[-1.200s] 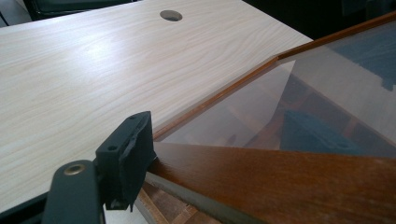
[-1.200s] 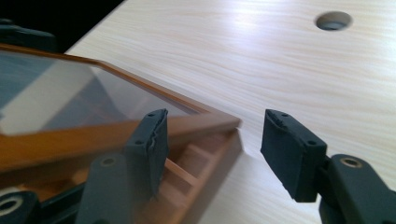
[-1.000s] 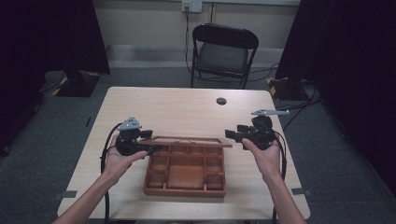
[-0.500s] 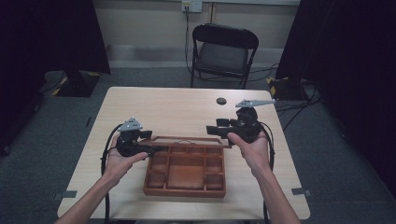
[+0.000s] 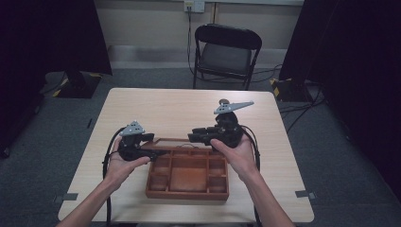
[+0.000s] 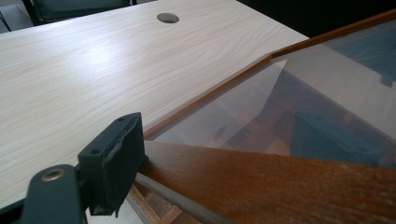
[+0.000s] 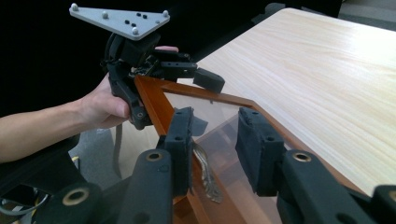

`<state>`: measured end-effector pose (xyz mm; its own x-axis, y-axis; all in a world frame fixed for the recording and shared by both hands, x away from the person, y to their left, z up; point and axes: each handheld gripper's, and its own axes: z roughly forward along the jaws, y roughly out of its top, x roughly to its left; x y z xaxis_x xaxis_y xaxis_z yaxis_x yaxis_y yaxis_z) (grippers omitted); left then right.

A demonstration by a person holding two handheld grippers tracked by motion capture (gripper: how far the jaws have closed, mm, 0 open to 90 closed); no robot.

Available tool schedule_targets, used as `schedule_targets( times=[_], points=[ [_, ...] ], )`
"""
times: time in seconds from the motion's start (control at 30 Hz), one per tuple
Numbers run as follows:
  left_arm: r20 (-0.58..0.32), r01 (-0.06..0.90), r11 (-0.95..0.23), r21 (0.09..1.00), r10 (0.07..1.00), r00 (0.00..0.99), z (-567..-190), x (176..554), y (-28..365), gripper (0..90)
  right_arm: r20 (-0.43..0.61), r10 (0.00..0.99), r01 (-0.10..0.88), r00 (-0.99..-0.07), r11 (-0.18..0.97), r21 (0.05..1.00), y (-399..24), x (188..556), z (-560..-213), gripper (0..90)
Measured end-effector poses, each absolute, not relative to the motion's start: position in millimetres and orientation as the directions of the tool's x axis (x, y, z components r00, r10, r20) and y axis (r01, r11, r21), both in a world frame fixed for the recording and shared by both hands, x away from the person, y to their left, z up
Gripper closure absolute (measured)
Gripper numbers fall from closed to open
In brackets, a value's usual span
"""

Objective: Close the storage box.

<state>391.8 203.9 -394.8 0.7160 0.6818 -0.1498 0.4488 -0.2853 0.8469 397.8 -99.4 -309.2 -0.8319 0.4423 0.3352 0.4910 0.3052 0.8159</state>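
High view: pale wooden surface with a brown wooden compartment box near the front edge, its glass lid raised along the far side. At left, left hand palm up under the left gripper, jaws pointing right onto the lid's left frame edge. At right, right hand holding the right gripper, jaws pointing left over the lid's far edge, grey three-cornered plate on top. Beyond the surface, a black folding chair against the wall, cables on the grey floor.

Left gripper view: one black jaw pad pressed against the brown frame of the tilted glass lid, clamped on that frame, having just been opening slightly. Compartments dimly visible through the glass. Round hole in the surface far behind.

Right gripper view: two black jaws rising from the bottom, a clear gap between them, pads touching nothing, so open, though just closing. Lid's glass and brown frame corner beyond the gap. Farther off, the other gripper gripping the lid's frame, held by a hand.
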Motion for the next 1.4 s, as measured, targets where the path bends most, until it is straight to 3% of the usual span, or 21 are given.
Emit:
schedule_targets(
  times=[0.6, 0.73, 0.87, 0.97, 1.4],
  points=[
    [-0.133, 0.439, -0.301, 0.847, 0.679, 0.722, -396, 390, 205, 17.3, 0.384, 0.399, 0.531, -0.833, 0.377, 0.759, -86, 402, -322, 78.1],
    [-0.125, 0.429, -0.306, 0.850, 0.673, 0.729, -396, 391, 205, 16.8, 0.390, 0.404, 0.539, -0.827, 0.380, 0.752, -86, 403, -322, 76.3],
    [-0.122, 0.426, -0.307, 0.851, 0.674, 0.729, -397, 390, 204, 16.7, 0.440, 0.387, 0.573, -0.810, 0.362, 0.735, -89, 407, -327, 75.8],
    [-0.120, 0.422, -0.309, 0.852, 0.670, 0.732, -397, 389, 205, 16.7, 0.464, 0.372, 0.587, -0.804, 0.369, 0.720, -88, 407, -327, 80.4],
    [-0.115, 0.432, -0.311, 0.846, 0.686, 0.718, -397, 388, 210, 16.8, 0.443, 0.375, 0.571, -0.814, 0.385, 0.725, -86, 407, -325, 81.4]
  ],
)
